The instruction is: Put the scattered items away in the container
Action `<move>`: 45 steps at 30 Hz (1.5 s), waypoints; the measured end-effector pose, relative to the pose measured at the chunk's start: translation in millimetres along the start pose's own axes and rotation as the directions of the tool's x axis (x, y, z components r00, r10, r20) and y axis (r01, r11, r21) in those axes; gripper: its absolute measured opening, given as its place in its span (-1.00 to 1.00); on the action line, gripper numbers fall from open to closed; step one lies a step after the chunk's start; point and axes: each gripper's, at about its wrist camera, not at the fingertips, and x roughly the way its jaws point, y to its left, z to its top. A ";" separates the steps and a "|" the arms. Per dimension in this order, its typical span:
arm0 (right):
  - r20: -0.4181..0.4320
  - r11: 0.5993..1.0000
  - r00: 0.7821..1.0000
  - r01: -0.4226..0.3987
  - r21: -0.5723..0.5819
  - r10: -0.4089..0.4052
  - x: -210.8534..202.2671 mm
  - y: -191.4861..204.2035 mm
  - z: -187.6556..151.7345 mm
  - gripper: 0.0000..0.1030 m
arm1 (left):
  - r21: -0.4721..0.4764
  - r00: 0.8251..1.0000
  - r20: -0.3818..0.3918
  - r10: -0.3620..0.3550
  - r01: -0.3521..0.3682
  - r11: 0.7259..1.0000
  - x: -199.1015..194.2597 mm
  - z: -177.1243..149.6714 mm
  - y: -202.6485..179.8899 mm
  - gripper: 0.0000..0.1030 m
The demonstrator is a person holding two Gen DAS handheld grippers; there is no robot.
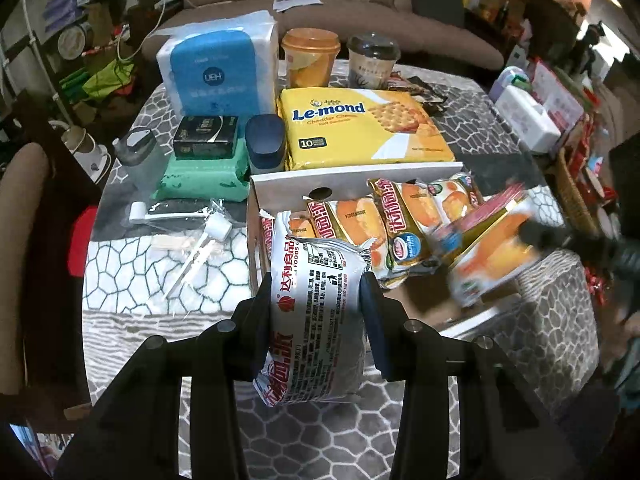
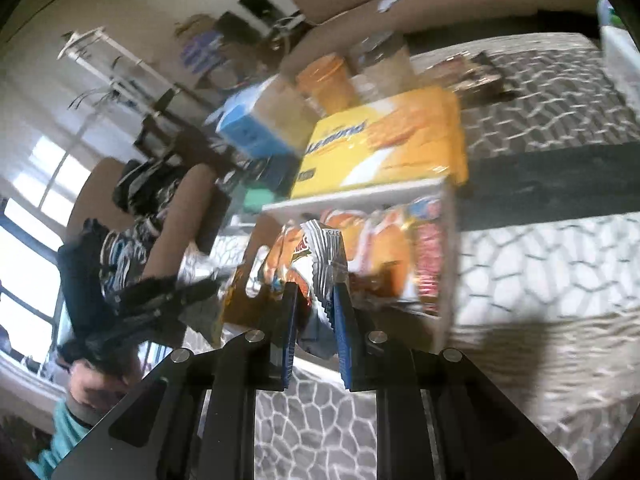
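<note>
Left tongs pinched silver snack packet by its sides, printed back up, held over near edge of white box. Right tongs pressed together on crimped end of orange snack packet, also above box; view blurred. Box sat on patterned tabletop, already holding several orange packets. Yellow Le-mond biscuit pack lay just behind box.
</note>
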 end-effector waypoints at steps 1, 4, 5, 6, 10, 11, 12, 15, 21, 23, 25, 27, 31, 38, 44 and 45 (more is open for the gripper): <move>-0.007 1.000 1.000 0.003 -0.014 -0.003 8.9 -1.8 -4.0 -0.69 | -0.001 1.000 -0.005 -0.002 0.002 1.000 3.4 0.8 0.3 -0.26; 0.012 0.996 0.999 0.037 -0.082 -0.037 14.5 -4.2 -9.7 -0.65 | 0.008 1.000 -0.013 -0.003 0.004 1.000 9.9 0.6 -1.5 -0.26; 0.016 0.990 0.997 0.077 -0.119 -0.076 14.0 -4.1 -10.7 -0.60 | 0.012 1.000 -0.012 -0.005 0.005 1.000 11.0 0.2 -2.4 -0.25; 0.014 0.982 0.993 0.114 -0.148 -0.113 14.1 -3.8 -11.7 -0.50 | 0.017 1.000 -0.012 -0.007 0.007 1.000 12.2 -0.2 -3.4 -0.25; -0.038 0.949 0.973 0.211 -0.234 -0.226 14.9 -3.5 -15.7 -0.45 | 0.031 1.000 -0.024 -0.004 0.005 1.000 18.7 -2.0 -8.6 -0.25; -0.033 0.942 0.970 0.226 -0.247 -0.241 11.1 -1.8 -15.6 -0.44 | 0.037 1.000 -0.027 0.001 0.000 0.999 20.0 -2.5 -10.4 -0.25; -0.023 0.936 0.968 0.235 -0.263 -0.249 5.9 1.4 -15.2 -0.44 | 0.041 1.000 -0.028 0.003 -0.002 0.999 20.3 -2.5 -11.7 -0.25; 0.001 0.933 0.967 0.246 -0.262 -0.255 -6.1 5.4 -11.5 -0.29 | 0.061 0.999 -0.032 0.018 -0.016 0.998 21.6 -2.5 -15.2 -0.25; -0.019 0.917 0.960 0.260 -0.303 -0.279 13.3 29.2 2.7 -0.27 | 0.075 0.999 -0.043 0.022 -0.018 0.997 22.4 -2.8 -19.6 -0.25; -0.085 0.905 0.944 0.277 -0.324 -0.320 30.2 30.6 1.1 -0.30 | 0.081 0.999 -0.047 0.016 -0.013 0.997 22.2 -4.0 -20.9 -0.25; -0.136 0.879 0.908 0.331 -0.343 -0.395 44.5 27.4 -4.3 -0.32 | 0.088 0.998 -0.055 0.018 -0.013 0.996 23.9 -4.2 -21.8 -0.25; -0.190 0.896 0.903 0.319 -0.308 -0.386 50.8 19.7 -8.4 -0.28 | 0.100 0.998 -0.064 0.019 -0.013 0.995 26.1 -4.6 -24.4 -0.25; -0.193 0.938 0.927 0.283 -0.203 -0.321 39.3 10.9 -5.4 -0.28 | 0.120 0.997 -0.075 0.016 -0.007 0.993 29.1 -4.0 -31.3 -0.24; -0.082 0.982 0.988 0.118 -0.147 -0.131 22.7 45.8 0.3 0.43 | -0.141 0.988 -0.059 -0.142 0.132 0.981 25.5 0.0 -1.2 -0.24; -0.113 0.998 0.991 -0.067 0.010 0.067 58.6 48.3 -19.8 0.43 | -0.277 0.963 0.047 -0.264 0.267 0.923 9.1 -0.5 20.8 -0.41; -0.098 0.997 0.993 -0.070 0.018 0.072 62.6 47.9 -22.1 0.43 | -0.286 0.962 0.043 -0.271 0.272 0.919 11.2 1.0 22.3 -0.42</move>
